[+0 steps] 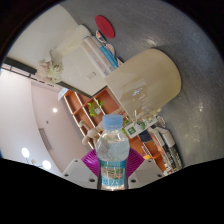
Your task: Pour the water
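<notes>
- Gripper view puts a clear plastic water bottle with a pale blue cap and a blue label [113, 150] right in front of you, standing between the fingers of your gripper [113, 172].
- Your gripper is closed on that bottle: the magenta pads [92, 160] sit against its lower body on both sides, with no gap showing at either flank.
- The bottle's cap points away from you along the fingers, and its lower part drops out of sight between them.
- The whole scene beyond the bottle is tilted, so your gripper is held at a slant.
- Beyond the bottle you have a large cream rounded cylinder, like a bin or bucket [150, 80]; you cannot tell from this view what it holds.
- Beside the cylinder, an orange wooden shelf unit [85, 110] runs off at an angle, with small green and mixed items in its compartments, too small to name.
- Further off, past the cylinder, a round red object [104, 29] sits against a grey speckled surface [175, 40].
</notes>
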Motion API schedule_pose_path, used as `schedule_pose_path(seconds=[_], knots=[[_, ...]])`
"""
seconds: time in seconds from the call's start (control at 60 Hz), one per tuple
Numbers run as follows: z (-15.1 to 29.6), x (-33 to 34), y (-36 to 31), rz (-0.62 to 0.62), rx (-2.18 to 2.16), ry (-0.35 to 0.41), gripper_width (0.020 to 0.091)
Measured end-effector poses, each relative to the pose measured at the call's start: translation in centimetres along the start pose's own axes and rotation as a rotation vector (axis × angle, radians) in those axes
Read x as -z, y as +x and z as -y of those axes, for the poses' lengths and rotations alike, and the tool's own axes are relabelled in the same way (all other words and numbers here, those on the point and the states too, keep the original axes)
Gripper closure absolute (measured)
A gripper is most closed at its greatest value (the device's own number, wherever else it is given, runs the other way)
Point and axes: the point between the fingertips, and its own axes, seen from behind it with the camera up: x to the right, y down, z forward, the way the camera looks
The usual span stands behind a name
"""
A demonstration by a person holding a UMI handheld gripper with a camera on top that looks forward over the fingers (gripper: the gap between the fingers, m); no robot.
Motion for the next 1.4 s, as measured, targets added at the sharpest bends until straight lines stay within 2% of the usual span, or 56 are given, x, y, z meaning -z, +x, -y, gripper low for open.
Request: schedule_pose_path(seconds=[0.4,0.583,0.683,0.833,1.017,1.25,1.333,1.4], knots=[[-0.5,0.6,1.0,-0.05,0.107,-0.005,0.0805],[-2.3,1.0,-1.9,-0.103,0.663,-0.049,0.0804],[-1.8,1.0,-4.9,-0.133,1.027,-0.041,0.0784],[1.7,1.1,-9.4,-0.249,1.572,0.036,0.0784],[9.5,1.4,-14.6,-0.453,2.029,0.22,0.0783],[19.7,1.0,-14.2,-0.627,2.146,0.269,0.0783],[23.6,1.1,-13.6,-0.658,2.116,0.312,0.0782],[25.3,0.9,-12.8,-0.638,2.092,0.315,0.0782]])
